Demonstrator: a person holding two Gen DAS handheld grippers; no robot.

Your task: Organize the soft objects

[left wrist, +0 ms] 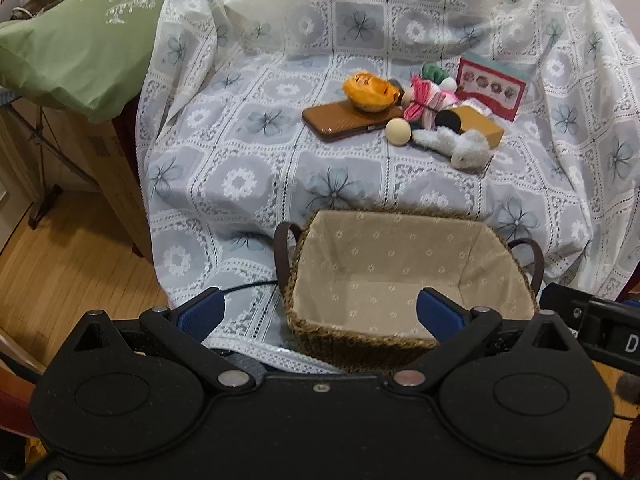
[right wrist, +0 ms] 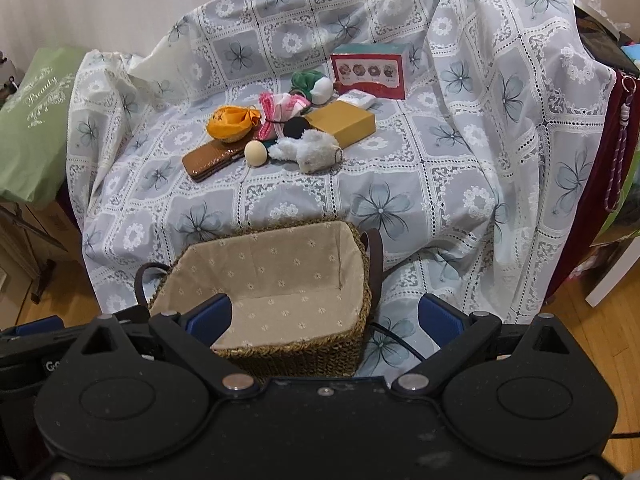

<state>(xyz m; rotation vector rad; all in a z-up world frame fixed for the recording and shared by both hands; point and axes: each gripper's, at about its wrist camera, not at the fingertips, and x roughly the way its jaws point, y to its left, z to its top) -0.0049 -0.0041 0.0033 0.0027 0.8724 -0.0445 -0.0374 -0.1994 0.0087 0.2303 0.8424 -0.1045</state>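
Both grippers sit close to the camera, low and side by side. Left gripper [left wrist: 320,312] has its blue pads [left wrist: 202,312] wide apart and holds nothing. Right gripper [right wrist: 326,316] is wide apart too, with nothing between its pads [right wrist: 438,318].

Just past them stands a basket [left wrist: 320,338] with a tan cloth inside and dark handles. It is empty. It rests near the front edge of a seat covered by a white lace cloth [left wrist: 224,184] with blue flowers.

Farther back on the cloth lies a small pile of things — well apart from the basket. A white plush toy [right wrist: 310,150] lies at the front of the pile, on its side. A pale ball [right wrist: 256,153] sits just beside it. A brown case [right wrist: 210,160] lies flat to the left, and an orange pouch [right wrist: 232,122] rests on its far end. A pink cloth bundle [right wrist: 282,114] sits in the middle. A yellow box [right wrist: 346,124] lies behind the plush, with a black round thing [right wrist: 296,128] at its near end. A green and white soft thing [right wrist: 314,84] sits farther back, next to a red box [right wrist: 370,70] that stands up.

A green bag [left wrist: 76,36] hangs off to the left, over a wood floor [left wrist: 76,256].
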